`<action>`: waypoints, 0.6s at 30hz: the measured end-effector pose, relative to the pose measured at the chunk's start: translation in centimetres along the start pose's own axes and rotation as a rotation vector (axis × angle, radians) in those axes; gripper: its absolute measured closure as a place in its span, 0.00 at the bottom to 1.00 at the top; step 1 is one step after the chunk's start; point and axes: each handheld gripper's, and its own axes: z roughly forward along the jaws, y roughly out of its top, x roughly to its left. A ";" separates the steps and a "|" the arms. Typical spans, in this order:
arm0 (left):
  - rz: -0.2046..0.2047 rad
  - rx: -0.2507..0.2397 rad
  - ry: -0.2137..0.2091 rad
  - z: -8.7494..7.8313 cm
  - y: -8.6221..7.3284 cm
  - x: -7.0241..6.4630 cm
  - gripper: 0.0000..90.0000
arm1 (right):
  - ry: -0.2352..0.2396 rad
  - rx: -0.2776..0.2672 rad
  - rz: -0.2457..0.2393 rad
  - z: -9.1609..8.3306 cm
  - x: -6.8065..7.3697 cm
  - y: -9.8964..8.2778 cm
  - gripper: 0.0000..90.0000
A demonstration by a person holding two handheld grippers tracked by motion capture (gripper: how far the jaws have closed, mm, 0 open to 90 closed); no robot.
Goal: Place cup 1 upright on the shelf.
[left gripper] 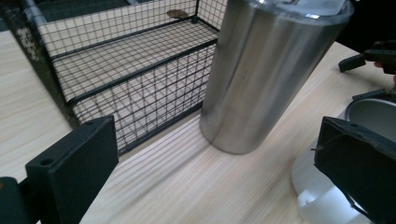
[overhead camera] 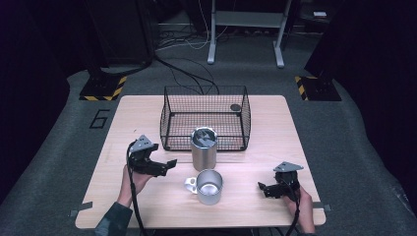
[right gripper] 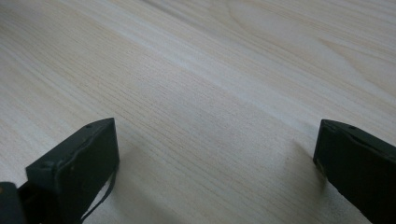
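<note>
Steel tumbler [left gripper: 268, 70] beyond left gripper [left gripper: 219, 163] (jaws apart)

We cannot identify the small dark object [overhead camera: 235, 107] in the wire basket's [overhead camera: 169, 120] far right corner. In the left gripper view, the steel tumbler's [left gripper: 261, 79] top and the mug [left gripper: 369, 114] are cut off.

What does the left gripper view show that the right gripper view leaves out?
The left gripper view shows the wire basket, the tall steel tumbler standing just in front of it, the rim of the steel mug at the right, and the other gripper farther off. The right gripper view adds no object of its own, just bare wood between its jaws. Both share the wooden table and a pair of black jaws spread wide apart.
</note>
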 end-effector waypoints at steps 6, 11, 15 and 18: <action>0.028 -0.016 -0.028 1.0 1.6 -0.8 0.00 | 0.000 0.000 0.000 0.0 0.0 0.0 0.00; 0.060 -0.016 -0.049 2.1 3.0 -1.7 0.00 | 0.000 0.000 0.000 0.0 0.0 0.0 0.00; 0.070 -0.010 -0.062 2.8 3.7 -2.0 0.00 | 0.000 0.000 0.000 0.0 0.0 0.0 0.00; 0.077 -0.001 -0.067 3.5 4.2 -2.1 0.00 | 0.000 0.000 0.000 0.0 0.0 0.0 0.00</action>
